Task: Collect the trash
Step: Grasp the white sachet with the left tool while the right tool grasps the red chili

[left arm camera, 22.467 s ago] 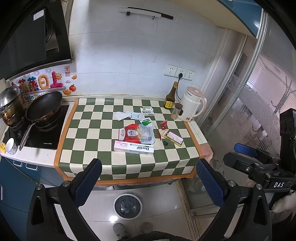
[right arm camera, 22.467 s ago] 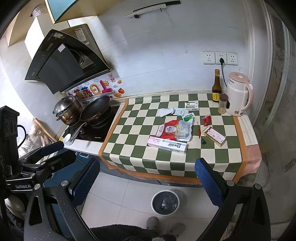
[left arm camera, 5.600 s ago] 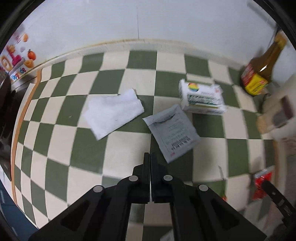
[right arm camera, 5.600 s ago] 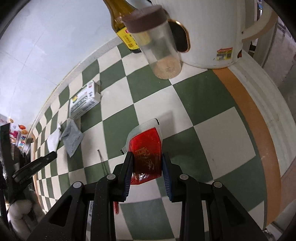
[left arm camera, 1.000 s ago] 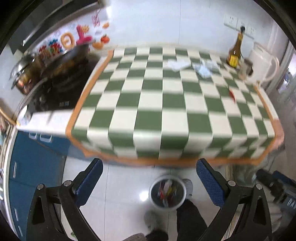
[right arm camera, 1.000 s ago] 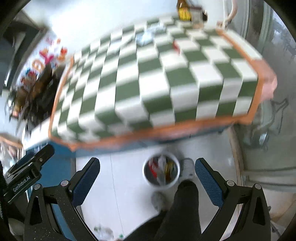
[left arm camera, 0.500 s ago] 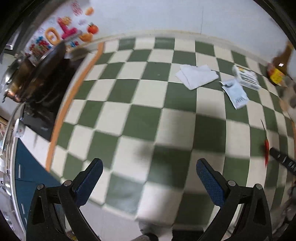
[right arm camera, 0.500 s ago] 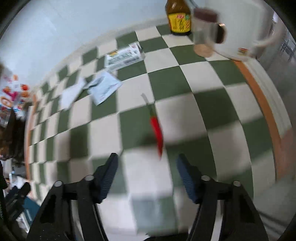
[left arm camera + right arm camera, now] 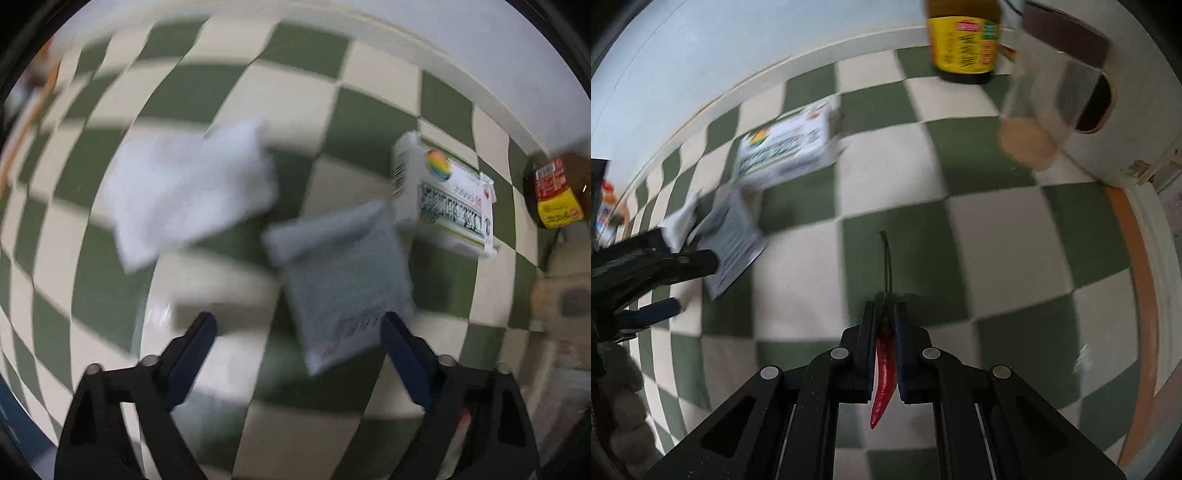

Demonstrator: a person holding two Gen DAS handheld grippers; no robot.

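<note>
A: Right now, red chili (image 9: 883, 363) is pinched between the right gripper (image 9: 885, 321) jaws, which are closed down to the pepper's width. Green stem sticks out ahead of the tips, red tip hangs back under the jaw frame.

B: Other trash?

A: Grey paper packet (image 9: 341, 284) lies flat on the tabletop (image 9: 229, 96), just ahead of the left gripper (image 9: 295, 328) and toward its right jaw; its near corner looks to touch or overlap that jaw tip, blur makes it hard to call. White folded tissue (image 9: 188, 192) sits ahead and left of the left jaws, near the packet but apart. Small white printed box (image 9: 448, 199) is ahead-right, its corner touching or just beside the packet's far edge.

B: Left jaws?

A: Wide apart, holding nothing.

B: Surroundings?

A: Green-and-cream checkered cloth covers the tabletop. From the right wrist view, the box (image 9: 786, 147) and packet (image 9: 733, 240) are ahead-left of the right jaws, with the left gripper (image 9: 674, 280) at the packet. Dark sauce bottle (image 9: 964, 40) and a clear brown-lidded jar (image 9: 1049, 92) are far ahead-right, against a white kettle (image 9: 1137, 122). Both views are motion-blurred.
</note>
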